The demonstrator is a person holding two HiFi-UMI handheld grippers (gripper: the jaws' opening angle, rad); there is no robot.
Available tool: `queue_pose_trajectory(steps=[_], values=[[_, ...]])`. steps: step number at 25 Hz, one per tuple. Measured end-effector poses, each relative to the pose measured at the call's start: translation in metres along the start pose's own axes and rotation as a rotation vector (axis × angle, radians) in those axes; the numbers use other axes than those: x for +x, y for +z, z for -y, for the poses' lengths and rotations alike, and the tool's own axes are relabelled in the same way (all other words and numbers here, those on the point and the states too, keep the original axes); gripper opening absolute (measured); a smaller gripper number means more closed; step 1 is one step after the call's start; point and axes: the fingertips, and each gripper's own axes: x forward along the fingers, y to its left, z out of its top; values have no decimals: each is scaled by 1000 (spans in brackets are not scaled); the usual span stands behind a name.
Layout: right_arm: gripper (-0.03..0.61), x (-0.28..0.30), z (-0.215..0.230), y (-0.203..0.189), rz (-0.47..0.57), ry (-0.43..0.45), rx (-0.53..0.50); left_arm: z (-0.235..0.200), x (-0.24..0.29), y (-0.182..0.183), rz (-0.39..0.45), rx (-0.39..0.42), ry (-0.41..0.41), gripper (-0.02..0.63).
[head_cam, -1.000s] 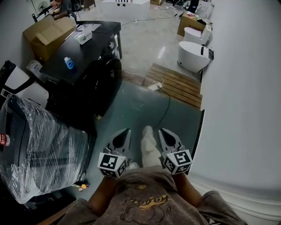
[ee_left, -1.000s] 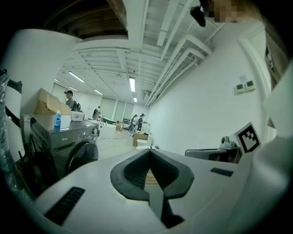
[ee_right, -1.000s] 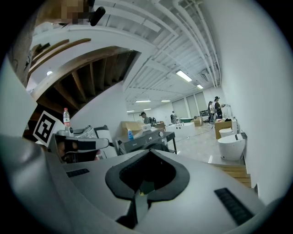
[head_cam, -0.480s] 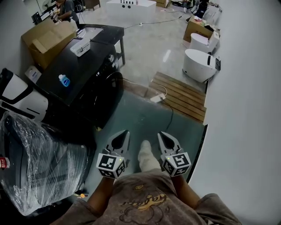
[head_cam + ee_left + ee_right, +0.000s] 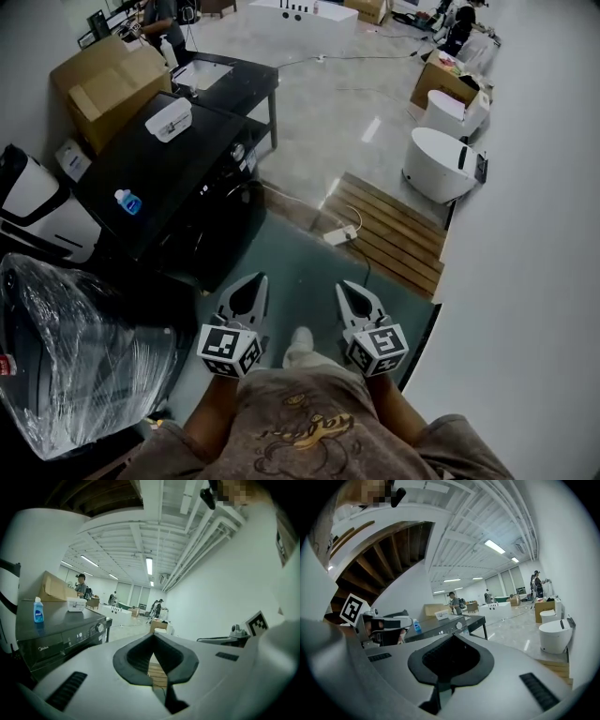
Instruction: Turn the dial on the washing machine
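The black washing machine [image 5: 159, 173] stands to the left, ahead of me; its round dial [image 5: 99, 627] shows on the front panel in the left gripper view, and the dial [image 5: 459, 626] also appears in the right gripper view. My left gripper [image 5: 246, 292] and right gripper [image 5: 354, 298] are held side by side close to the person's body, above the teal floor. Both are shut with nothing between their fingers. They are well short of the machine and touch nothing. A blue bottle [image 5: 127, 201] and a white box [image 5: 170, 118] rest on the machine's top.
A plastic-wrapped appliance [image 5: 75, 356] stands at the near left. A cardboard box [image 5: 112, 84] and a black table [image 5: 230, 75] lie beyond the machine. A wooden pallet [image 5: 389, 234] with a power strip [image 5: 339, 235] and white toilets [image 5: 441, 164] sit ahead right, along a white wall.
The view has shifted as the person steps: the shoe has drawn back under the body. Both grippers keep their place and stay shut.
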Motion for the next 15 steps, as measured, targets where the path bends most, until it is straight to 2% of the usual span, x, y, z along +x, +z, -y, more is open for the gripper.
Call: queue_pose_trajectory(steps=[7,15], values=[[2,41,29,11,-15,67,-22,-19,37,13,18,-4,74,-3],[2,94,46,21,-23,115,-19,-44,72,22,11,-3,107,-3]])
